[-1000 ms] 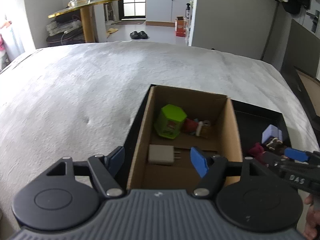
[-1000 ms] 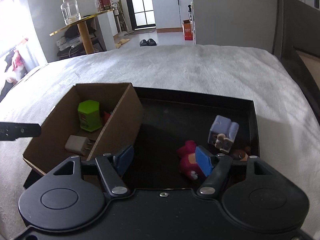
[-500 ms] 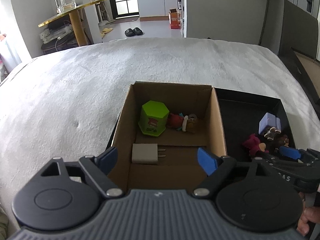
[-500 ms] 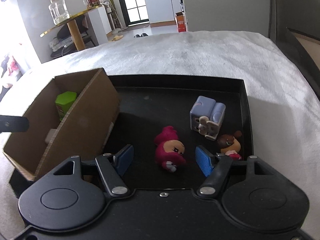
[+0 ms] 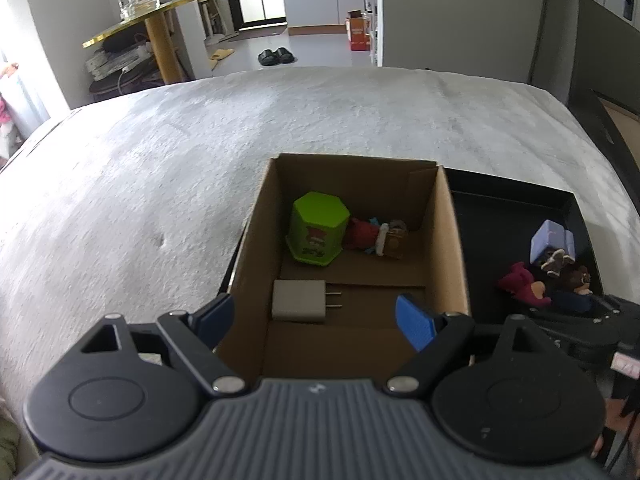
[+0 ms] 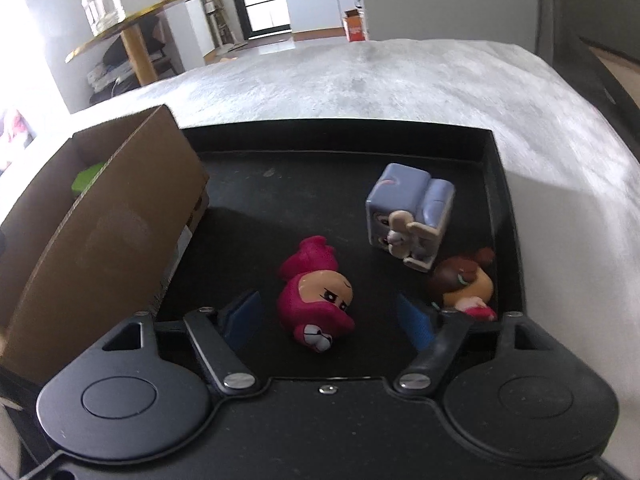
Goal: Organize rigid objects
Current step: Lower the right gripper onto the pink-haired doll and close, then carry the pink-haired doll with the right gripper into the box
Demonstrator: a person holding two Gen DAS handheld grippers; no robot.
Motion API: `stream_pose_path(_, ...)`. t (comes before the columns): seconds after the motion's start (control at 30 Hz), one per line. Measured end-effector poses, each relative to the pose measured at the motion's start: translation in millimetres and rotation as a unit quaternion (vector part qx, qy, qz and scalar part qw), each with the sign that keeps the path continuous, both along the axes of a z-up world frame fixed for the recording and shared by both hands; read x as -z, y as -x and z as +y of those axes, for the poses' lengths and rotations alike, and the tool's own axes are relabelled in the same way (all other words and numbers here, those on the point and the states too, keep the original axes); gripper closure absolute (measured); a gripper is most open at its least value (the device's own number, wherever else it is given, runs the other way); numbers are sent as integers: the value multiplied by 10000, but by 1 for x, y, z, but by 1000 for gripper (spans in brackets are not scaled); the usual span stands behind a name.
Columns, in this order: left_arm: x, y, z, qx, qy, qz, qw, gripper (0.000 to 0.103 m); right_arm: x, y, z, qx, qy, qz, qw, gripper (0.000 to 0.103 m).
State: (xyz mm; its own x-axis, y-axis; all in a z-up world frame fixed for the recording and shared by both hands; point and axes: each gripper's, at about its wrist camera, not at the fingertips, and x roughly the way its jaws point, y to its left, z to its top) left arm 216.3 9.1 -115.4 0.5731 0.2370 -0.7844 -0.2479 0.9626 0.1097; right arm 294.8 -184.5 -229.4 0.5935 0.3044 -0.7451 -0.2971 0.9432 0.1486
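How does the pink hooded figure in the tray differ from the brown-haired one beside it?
The pink hooded figure lies in the open middle of the black tray; the brown-haired figure sits against the tray's right wall. The pink one lies between the right tool fingers; the brown-haired one lies outside them. Both are small toy figures lying down, not yet in the cardboard box.

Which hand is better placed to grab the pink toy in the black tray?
Right. The right gripper already straddles the pink toy, pads not yet touching. The left gripper hangs open over the cardboard box.
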Motion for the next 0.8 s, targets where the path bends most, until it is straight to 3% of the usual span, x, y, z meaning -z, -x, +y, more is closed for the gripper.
stream_pose_path(0.1,-3,1,2,-11,-16,-46,10000,16,-1,4,10,-148,321,-68,9994,65)
stream_pose_path(0.8,-3,11,39,-177,360,-175,9990,16,-57,24,23,-359,393,-557,9970,65)
